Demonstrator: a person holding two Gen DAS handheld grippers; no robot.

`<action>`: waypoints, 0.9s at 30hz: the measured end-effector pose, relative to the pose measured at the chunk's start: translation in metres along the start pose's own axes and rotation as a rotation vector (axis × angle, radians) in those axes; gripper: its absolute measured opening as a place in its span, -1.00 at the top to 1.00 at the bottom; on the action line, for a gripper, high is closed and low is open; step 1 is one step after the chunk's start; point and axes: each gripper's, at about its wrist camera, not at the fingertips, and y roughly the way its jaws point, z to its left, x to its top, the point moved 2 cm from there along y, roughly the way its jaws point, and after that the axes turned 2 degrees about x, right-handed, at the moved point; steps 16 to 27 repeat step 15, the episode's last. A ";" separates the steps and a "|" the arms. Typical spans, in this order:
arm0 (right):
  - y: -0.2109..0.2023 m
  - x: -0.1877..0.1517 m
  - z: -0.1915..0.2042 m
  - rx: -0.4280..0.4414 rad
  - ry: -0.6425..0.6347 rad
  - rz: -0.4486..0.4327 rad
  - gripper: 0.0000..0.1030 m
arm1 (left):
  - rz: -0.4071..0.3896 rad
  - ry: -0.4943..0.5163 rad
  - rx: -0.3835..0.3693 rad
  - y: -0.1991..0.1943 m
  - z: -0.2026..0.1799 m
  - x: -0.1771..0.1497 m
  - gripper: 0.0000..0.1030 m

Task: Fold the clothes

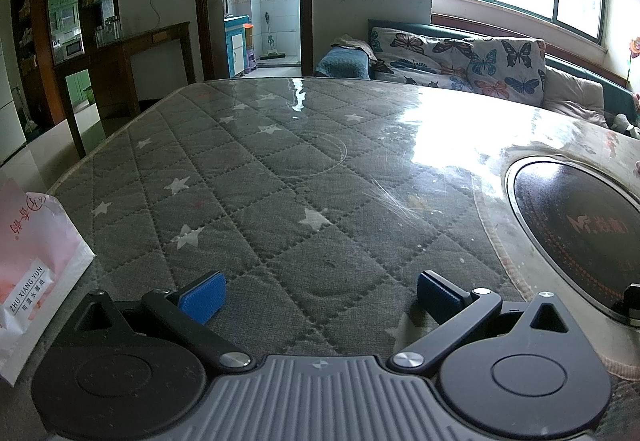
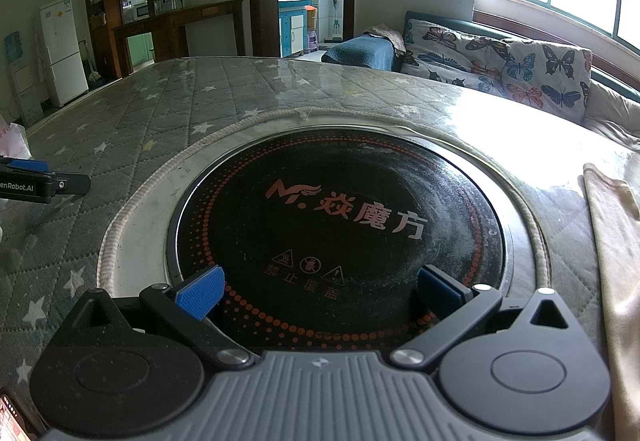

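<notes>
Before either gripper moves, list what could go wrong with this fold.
1. The beige cloth lies at the table's right edge, outside both open grippers; a long reach by the right gripper may drag it off.
2. The black cooktop is set into the table; cloth spread there could pick up its dusty film.
3. The paper packet beside the left gripper could get knocked.

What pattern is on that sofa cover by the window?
Colourful butterflies on a pale sofa cover, in blue, orange and dark tones; the left wrist view shows it best.
</notes>
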 end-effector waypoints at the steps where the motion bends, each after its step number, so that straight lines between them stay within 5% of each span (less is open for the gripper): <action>1: 0.000 0.000 0.000 0.000 0.000 0.000 -1.00 | 0.000 0.000 0.000 0.000 0.000 0.000 -1.00; 27: 0.000 0.000 0.000 0.000 0.000 0.000 -1.00 | 0.000 -0.001 -0.001 -0.001 0.000 0.000 -1.00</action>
